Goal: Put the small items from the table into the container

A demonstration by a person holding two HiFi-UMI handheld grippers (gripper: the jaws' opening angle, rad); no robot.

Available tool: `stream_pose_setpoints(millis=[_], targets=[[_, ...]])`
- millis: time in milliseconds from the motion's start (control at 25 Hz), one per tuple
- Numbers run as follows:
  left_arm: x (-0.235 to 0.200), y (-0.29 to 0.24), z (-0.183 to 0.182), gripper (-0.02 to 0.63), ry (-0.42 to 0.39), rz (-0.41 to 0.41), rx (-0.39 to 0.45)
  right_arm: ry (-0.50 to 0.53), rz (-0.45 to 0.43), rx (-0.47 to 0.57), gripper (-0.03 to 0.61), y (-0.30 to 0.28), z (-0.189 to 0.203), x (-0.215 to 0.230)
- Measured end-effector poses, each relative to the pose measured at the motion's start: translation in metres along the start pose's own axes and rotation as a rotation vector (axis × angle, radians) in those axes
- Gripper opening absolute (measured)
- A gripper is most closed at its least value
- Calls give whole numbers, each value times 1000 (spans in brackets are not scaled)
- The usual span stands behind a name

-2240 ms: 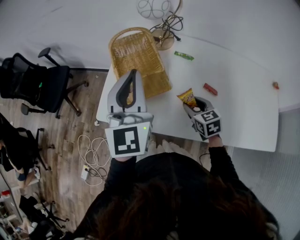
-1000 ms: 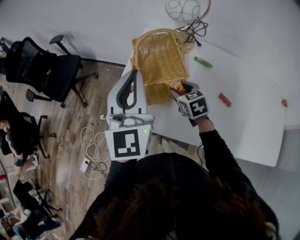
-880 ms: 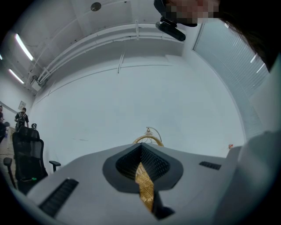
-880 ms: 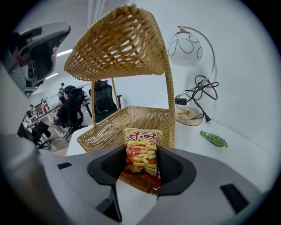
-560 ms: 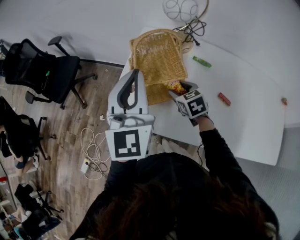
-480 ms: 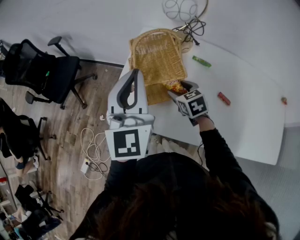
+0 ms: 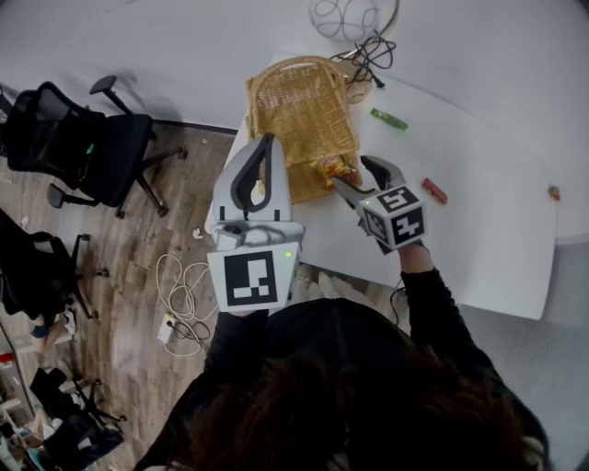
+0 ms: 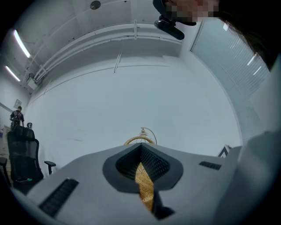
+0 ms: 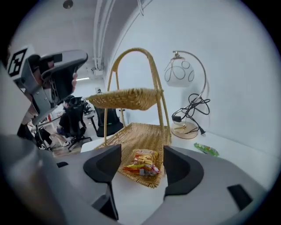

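A yellow snack packet [image 7: 332,168] [image 9: 141,162] lies on the lower tray of the two-tier wicker basket [image 7: 296,110] [image 9: 136,132], close to its front edge. My right gripper [image 7: 355,177] [image 9: 140,153] hovers just short of the packet. Its jaws are opening, and the packet lies beyond them, untouched. A green wrapped sweet [image 7: 387,119] [image 9: 205,149], a red one [image 7: 433,190] and a small item [image 7: 553,192] lie on the white table [image 7: 479,239]. My left gripper [image 7: 264,145] [image 8: 141,146] is held over the table's left edge, shut and empty.
A wire lamp [image 7: 342,20] [image 9: 182,72] with a black cable [image 9: 193,110] stands behind the basket. Office chairs [image 7: 83,152] and a cable coil [image 7: 184,294] occupy the wooden floor to the left. The basket's upper tier [image 9: 127,97] overhangs the lower tray.
The right gripper carried the snack packet from the table to the basket, let it go on the lower tray, then drew back and up with jaws spread. The left gripper stayed put.
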State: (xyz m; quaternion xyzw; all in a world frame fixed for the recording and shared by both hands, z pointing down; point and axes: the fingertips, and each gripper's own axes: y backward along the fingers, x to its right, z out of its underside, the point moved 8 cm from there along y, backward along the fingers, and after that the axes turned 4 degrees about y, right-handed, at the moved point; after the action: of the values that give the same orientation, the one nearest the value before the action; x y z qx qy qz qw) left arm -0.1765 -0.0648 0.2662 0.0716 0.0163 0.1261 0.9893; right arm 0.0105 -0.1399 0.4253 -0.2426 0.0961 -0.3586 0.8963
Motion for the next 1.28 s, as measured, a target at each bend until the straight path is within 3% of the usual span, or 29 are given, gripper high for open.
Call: stream_pose_setpoints(millis=[400, 560, 720, 1280], targets=[[11, 1, 3, 3, 0, 18, -10, 11, 103, 148, 280, 66, -27, 11], [16, 1, 1, 3, 4, 22, -4, 27, 172, 248, 150, 92, -41, 13], [20, -1, 0, 3, 7, 27, -8, 54, 222, 327, 66, 111, -57, 12], [31, 0, 0, 3, 9, 47, -20, 94, 290, 469, 25, 151, -85, 8]])
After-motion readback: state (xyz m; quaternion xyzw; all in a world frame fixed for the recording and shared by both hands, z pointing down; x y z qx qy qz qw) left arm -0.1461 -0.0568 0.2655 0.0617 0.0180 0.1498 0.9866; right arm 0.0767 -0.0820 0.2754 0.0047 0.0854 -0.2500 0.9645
